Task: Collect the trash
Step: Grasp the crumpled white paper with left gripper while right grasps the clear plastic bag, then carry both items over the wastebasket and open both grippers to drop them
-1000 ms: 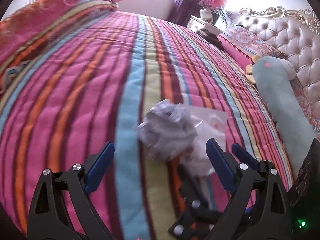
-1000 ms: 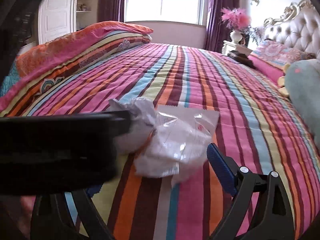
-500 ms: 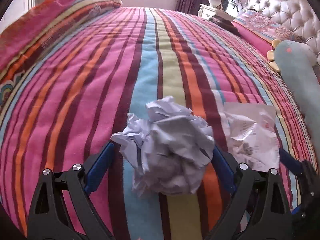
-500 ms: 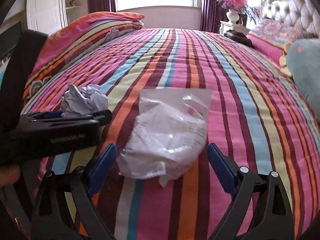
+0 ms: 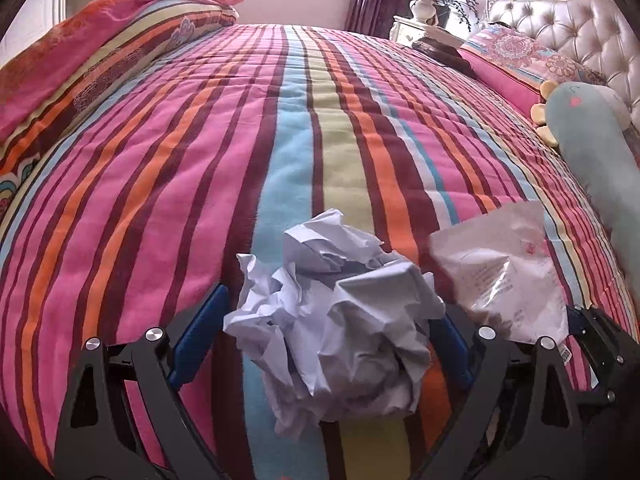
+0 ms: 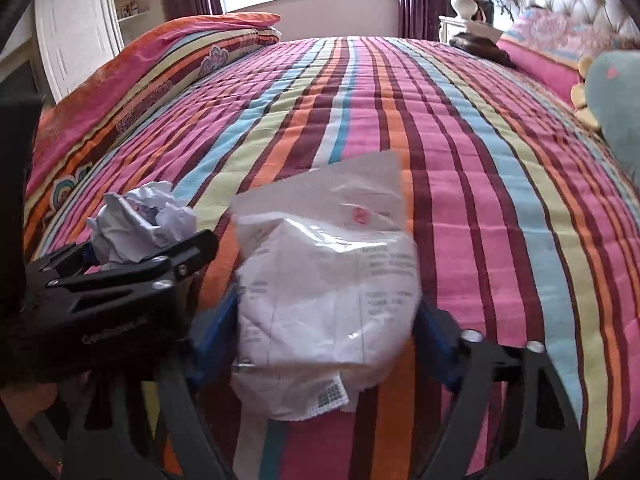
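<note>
A crumpled ball of white paper (image 5: 340, 320) lies on the striped bedspread (image 5: 280, 140) between the blue pads of my left gripper (image 5: 324, 344), whose jaws stand wide and just touch its sides. It also shows in the right wrist view (image 6: 140, 224). A white plastic wrapper (image 6: 324, 300) lies to its right, between the blue pads of my right gripper (image 6: 324, 340), whose jaws stand wide around it. The wrapper also shows in the left wrist view (image 5: 504, 280). My left gripper (image 6: 132, 276) sits close beside the right one.
A folded striped quilt (image 5: 100, 60) lies along the bed's left side. A grey-blue plush toy (image 5: 592, 152) and pink pillows (image 5: 520, 52) lie at the right by the tufted headboard (image 5: 580, 20). A nightstand with a vase (image 5: 424, 8) stands at the back.
Both grippers have moved forward, so that the paper ball now sits between the left pads and the wrapper between the right pads. The jaws have narrowed a little around them.
</note>
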The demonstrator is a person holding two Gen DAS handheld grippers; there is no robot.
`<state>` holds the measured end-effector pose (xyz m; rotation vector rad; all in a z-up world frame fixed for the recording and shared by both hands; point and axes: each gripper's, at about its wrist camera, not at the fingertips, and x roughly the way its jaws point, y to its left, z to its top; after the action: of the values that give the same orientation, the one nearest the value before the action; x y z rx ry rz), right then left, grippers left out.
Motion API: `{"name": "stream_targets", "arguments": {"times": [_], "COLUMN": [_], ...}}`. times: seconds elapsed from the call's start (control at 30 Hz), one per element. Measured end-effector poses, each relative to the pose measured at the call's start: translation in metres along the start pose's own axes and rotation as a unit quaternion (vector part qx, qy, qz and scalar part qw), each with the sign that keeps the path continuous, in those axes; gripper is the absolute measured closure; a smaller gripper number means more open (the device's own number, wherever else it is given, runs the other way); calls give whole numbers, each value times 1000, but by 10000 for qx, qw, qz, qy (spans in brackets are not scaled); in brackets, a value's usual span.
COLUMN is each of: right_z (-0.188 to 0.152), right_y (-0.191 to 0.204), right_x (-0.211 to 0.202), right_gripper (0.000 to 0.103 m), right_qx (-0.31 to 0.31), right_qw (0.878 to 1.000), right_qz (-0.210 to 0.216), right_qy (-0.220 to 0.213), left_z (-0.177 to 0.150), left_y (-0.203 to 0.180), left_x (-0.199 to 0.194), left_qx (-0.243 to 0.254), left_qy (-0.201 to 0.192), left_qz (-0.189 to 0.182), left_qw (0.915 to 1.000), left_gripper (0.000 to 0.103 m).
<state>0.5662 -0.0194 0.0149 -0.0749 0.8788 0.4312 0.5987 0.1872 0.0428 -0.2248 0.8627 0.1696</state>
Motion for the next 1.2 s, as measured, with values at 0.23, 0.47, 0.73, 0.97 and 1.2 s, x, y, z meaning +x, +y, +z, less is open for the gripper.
{"name": "stream_targets", "arguments": {"times": [0.23,0.47,0.73,0.97,1.2], "right_z": [-4,-40,-141,-238,-339], "right_y": [1,0,2,8,24], "right_x": [-5,-36,-155,-257,-361], "right_gripper": [39,39,39,39,39], "right_qx": [-83,12,93,-111,-127], "right_qw": [9999,9999,9980,9954,9916], "right_qz": [-91,-119,-124,56,555], "right_qy": [-39,4,-617,-950,-1160], "left_z": [-5,-47,-157,-297,-436], "left_y": [8,10,-14,-22,-36], "left_x": [-6,-49,-159,-283,-382], "left_qx": [131,77,432,608,630], "left_qy": [-130,-283,-580,-728,-727], "left_qz": [150,292,-142,-566,-584], "left_qw": [9997,9991,9973,9939,9936], "left_gripper": [43,43,43,43,43]}}
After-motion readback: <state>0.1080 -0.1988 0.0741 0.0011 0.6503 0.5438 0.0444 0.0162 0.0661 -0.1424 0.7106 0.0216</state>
